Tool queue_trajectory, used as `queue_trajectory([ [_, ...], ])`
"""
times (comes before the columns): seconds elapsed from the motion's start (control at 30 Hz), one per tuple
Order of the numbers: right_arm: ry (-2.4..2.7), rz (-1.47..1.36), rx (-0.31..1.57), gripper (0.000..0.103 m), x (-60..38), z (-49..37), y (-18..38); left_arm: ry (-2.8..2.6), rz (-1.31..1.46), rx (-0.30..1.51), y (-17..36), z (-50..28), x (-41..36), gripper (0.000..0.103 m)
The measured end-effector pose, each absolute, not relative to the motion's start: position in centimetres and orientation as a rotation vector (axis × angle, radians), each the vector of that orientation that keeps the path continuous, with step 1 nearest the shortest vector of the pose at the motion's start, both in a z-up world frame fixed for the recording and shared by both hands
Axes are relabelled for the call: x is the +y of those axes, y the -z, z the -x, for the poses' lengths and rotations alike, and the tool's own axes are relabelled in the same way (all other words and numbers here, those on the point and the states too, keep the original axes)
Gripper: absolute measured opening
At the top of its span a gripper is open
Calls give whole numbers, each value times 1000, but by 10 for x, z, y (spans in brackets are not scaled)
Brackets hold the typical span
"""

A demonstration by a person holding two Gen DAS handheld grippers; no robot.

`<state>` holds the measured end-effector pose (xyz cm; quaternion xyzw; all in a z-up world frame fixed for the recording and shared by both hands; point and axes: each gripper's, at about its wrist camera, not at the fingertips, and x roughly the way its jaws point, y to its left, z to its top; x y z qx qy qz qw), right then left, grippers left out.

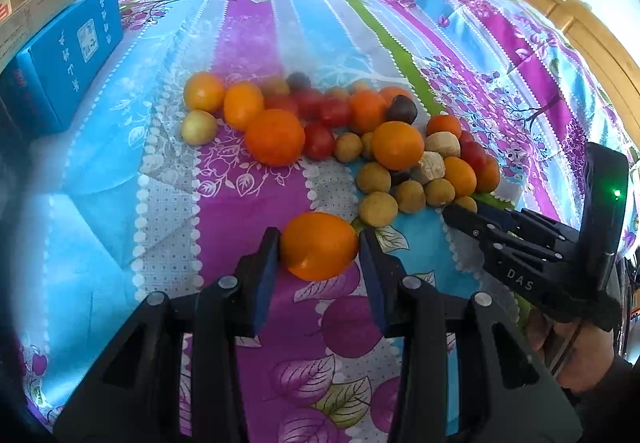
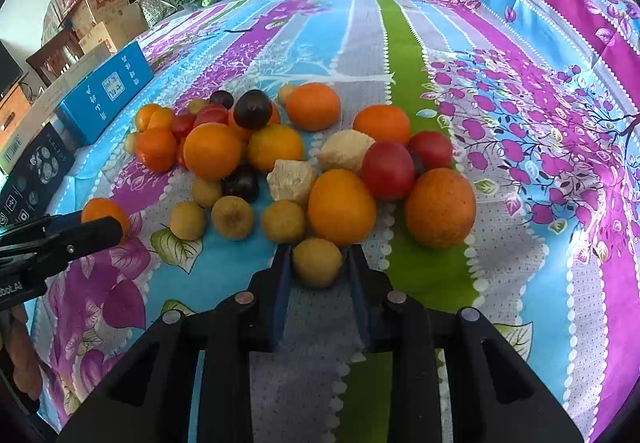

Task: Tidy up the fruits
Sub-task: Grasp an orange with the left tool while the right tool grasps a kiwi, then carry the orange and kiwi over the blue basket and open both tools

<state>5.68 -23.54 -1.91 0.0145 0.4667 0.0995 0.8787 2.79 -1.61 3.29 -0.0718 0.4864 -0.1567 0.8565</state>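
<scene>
The left gripper (image 1: 319,247) holds a smooth, round orange fruit (image 1: 319,245) between its blue-padded fingers (image 1: 264,275), both pads pressed against the fruit's sides. This fruit sits on the near side of the heap, apart from it, over a purple stripe of the flower-printed striped cloth (image 1: 224,43) that covers the surface.

The right gripper (image 2: 317,263) is closed narrowly on a small, round, tan-brown fruit (image 2: 317,262), with the pads touching it on both sides. That small fruit lies at the near edge of the heap, just touching a large yellow-orange fruit (image 2: 342,206) behind it. In the left wrist view the right gripper (image 1: 460,211) reaches in from the right, held by a hand (image 1: 572,347).

The mixed heap of fruits (image 2: 280,155) spreads across the middle of the cloth: oranges, red tomato-like fruits, dark purple plums, several small tan-brown round fruits and two pale, rough, lumpy pieces (image 2: 292,179). To the right of the heap lies a big, dull orange fruit (image 2: 439,207) on the grey and green stripes.

At the far left stands a blue rectangular cardboard box (image 2: 108,87) on its long edge, with a black printed box (image 2: 36,171) nearer beside it.
</scene>
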Motion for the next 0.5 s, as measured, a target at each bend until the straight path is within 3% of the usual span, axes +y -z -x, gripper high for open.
queue_trajectory([
  [0.2, -137, -23, 965, 28, -232, -45, 4, 306, 130, 994, -48, -21, -13, 40],
  [0.5, -83, -40, 823, 28, -204, 6, -83, 298, 105, 855, -116, 11, 6, 40],
])
